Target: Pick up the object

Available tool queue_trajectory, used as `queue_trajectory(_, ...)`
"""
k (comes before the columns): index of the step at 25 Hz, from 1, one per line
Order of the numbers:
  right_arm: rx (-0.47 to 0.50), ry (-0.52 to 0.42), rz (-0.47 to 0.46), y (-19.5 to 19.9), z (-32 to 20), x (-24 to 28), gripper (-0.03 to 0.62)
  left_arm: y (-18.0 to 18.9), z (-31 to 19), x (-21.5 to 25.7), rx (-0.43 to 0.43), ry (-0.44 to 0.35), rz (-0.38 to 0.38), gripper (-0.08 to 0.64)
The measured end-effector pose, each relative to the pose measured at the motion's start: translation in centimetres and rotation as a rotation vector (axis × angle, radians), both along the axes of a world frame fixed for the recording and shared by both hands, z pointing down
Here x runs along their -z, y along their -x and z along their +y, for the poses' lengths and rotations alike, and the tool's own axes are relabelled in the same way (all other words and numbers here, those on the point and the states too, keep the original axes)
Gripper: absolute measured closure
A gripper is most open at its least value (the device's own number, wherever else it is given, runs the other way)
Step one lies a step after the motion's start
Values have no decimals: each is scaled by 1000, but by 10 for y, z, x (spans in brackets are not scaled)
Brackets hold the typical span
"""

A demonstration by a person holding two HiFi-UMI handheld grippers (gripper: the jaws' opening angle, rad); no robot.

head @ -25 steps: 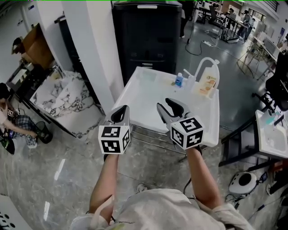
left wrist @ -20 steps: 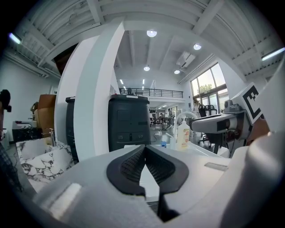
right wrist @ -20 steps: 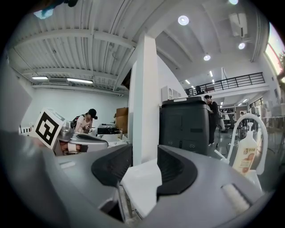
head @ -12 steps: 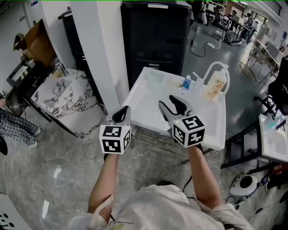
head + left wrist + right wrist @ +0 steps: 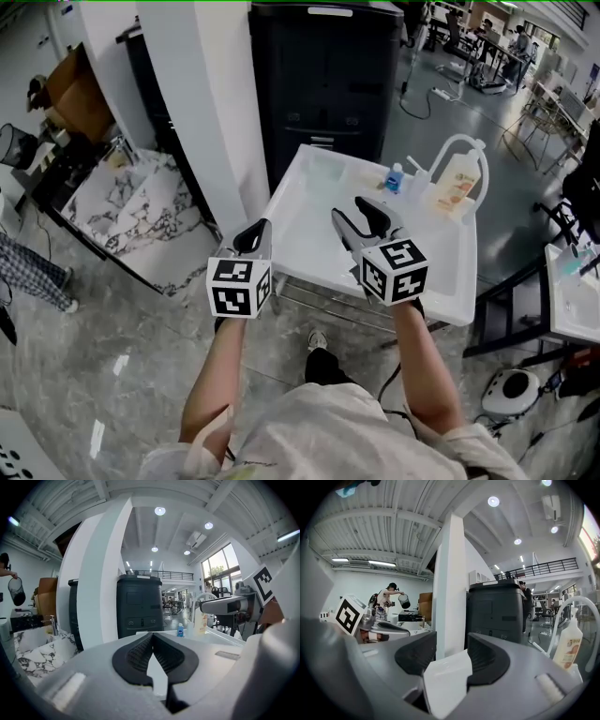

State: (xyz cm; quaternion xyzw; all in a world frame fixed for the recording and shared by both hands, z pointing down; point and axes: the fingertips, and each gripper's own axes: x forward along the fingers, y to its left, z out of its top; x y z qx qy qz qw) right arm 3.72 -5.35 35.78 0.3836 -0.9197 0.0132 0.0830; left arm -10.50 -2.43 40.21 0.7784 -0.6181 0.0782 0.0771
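Your right gripper (image 5: 356, 210) has just been opening its jaws; they stand wide and empty. Your left gripper (image 5: 251, 234) is pinched closed, also empty. The object, probably the small upright blue plastic bottle (image 5: 395, 178), stands at the far edge of the white table (image 5: 300, 225), ahead and right of the nearer right gripper. Its label is too small to read.

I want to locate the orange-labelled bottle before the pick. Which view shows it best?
The head view: the orange-labelled bottle shows whole, upright near the white table's far right corner. The right gripper view shows it larger, but the right gripper hides its base. The left gripper view shows it small, partly behind that gripper.
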Motion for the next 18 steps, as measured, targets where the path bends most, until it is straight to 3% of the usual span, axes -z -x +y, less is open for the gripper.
queue_trajectory(18, 26, 46, -3, 8, -161, -12, 390, 3, -161, -3, 9, 37, -27, 555)
